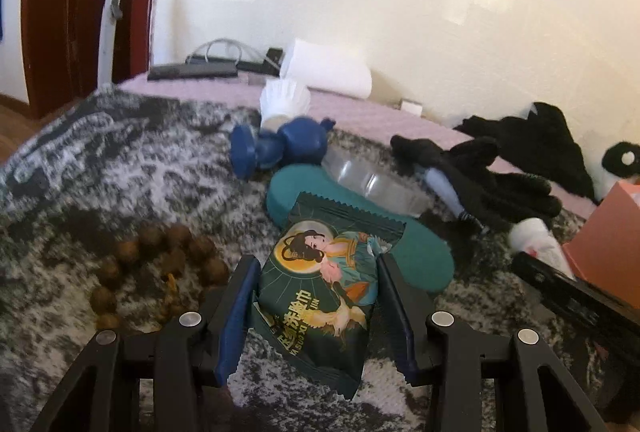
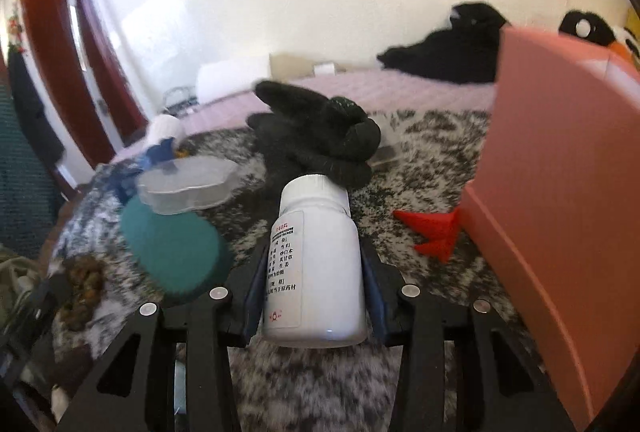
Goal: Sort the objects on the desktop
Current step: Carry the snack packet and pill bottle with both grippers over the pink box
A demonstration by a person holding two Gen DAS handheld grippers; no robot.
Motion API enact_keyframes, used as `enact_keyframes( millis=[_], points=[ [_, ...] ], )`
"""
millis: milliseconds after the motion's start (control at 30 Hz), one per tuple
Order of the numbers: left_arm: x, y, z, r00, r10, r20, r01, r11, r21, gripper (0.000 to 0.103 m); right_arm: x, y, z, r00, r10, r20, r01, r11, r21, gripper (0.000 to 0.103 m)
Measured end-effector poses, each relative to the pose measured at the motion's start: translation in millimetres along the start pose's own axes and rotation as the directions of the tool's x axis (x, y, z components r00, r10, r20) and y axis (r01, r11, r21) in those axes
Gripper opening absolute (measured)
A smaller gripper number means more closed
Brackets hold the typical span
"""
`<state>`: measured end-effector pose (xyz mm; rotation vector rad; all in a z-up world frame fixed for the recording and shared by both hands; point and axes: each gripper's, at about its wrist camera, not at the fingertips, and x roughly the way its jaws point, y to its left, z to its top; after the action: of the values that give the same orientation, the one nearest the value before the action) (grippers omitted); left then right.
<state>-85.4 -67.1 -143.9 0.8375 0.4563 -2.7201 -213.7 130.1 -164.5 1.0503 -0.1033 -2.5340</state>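
My left gripper (image 1: 316, 272) is shut on a dark green wipes packet (image 1: 320, 288) printed with a woman's figure, held just above the mottled grey blanket (image 1: 120, 171). My right gripper (image 2: 314, 264) is shut on a white pill bottle (image 2: 316, 264) with a printed label, cap pointing away. A teal oval case (image 1: 416, 252) lies behind the packet; it also shows in the right wrist view (image 2: 172, 248). A pink box (image 2: 560, 191) stands at the right.
A clear plastic lid (image 2: 188, 183), black gloves (image 2: 320, 131), a blue dumbbell-shaped object (image 1: 280, 147), brown bead string (image 1: 160, 256), a red paper scrap (image 2: 432, 232) and a black garment (image 1: 536, 139) lie on the blanket. A white roll (image 1: 328, 71) lies by the wall.
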Motion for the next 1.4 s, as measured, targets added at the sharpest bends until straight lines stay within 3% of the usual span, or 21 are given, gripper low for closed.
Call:
enact_keyframes(
  millis=[200,400,600,700,867,1067,1167,1333,1400],
  points=[
    [-32,-23,13,0.998,-0.042,0.041,0.04,0.998,0.049,0.05,-69,3,-1,0.994,0.0,0.106,0.001,1.0,-0.015,0.046],
    [-63,-50,25,0.99,-0.132,0.051,0.13,0.99,0.055,0.05,-143,-1,10,0.98,-0.009,0.197,0.016,0.999,-0.031,0.046],
    [-100,-102,30,0.98,-0.189,0.061,0.181,0.977,0.116,0.051,-203,-24,15,0.972,-0.074,0.223,0.08,0.997,-0.021,0.046],
    [-111,-134,27,0.964,-0.262,0.042,0.254,0.957,0.144,0.051,-231,-40,16,0.967,-0.103,0.231,0.107,0.994,-0.005,0.046],
    [-107,-211,9,0.917,-0.392,-0.073,0.399,0.896,0.195,0.051,-269,-79,12,0.958,-0.166,0.234,0.16,0.986,0.045,0.046],
    [-103,-288,-19,0.898,-0.423,-0.123,0.439,0.834,0.335,0.051,-299,-134,7,0.948,-0.228,0.224,0.208,0.972,0.108,0.046],
    [-89,-302,-25,0.899,-0.412,-0.151,0.439,0.829,0.346,0.051,-302,-166,0,0.952,-0.23,0.205,0.203,0.969,0.143,0.046],
    [-71,-309,-34,0.882,-0.436,-0.178,0.471,0.816,0.336,0.052,-288,-200,-11,0.956,-0.235,0.174,0.199,0.959,0.201,0.046],
    [-67,-312,-38,0.87,-0.458,-0.184,0.493,0.799,0.345,0.062,-283,-209,-13,0.956,-0.243,0.165,0.206,0.955,0.212,0.047]
  ],
)
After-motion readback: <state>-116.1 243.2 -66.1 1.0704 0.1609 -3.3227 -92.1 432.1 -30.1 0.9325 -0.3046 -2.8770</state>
